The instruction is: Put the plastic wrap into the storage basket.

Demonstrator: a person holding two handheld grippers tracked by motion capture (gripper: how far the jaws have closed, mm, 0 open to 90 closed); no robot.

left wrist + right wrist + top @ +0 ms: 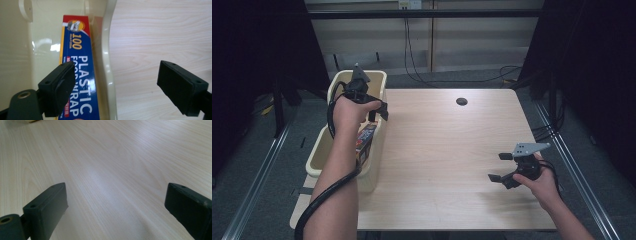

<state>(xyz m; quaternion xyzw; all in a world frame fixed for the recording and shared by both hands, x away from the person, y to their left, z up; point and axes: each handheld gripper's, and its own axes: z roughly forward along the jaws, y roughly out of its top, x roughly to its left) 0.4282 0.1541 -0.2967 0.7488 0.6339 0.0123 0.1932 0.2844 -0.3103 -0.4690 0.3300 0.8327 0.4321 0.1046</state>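
A blue and red box of plastic wrap (367, 139) (77, 62) lies lengthwise inside a cream plastic bin (381, 80) (106, 50) that stands against the table's left edge. My left gripper (379, 112) (115, 75) hovers over the bin's right rim. Its jaws stand wide apart with nothing between them, one over the box and one over the tabletop. My right gripper (499, 167) (115, 200) rests low near the table's front right. It is open too, facing bare wood.
The light wooden table (447, 150) has a dark round hole (461, 101) near its far edge. Cables (412, 60) hang and trail on the floor behind it. Black curtains flank both sides.
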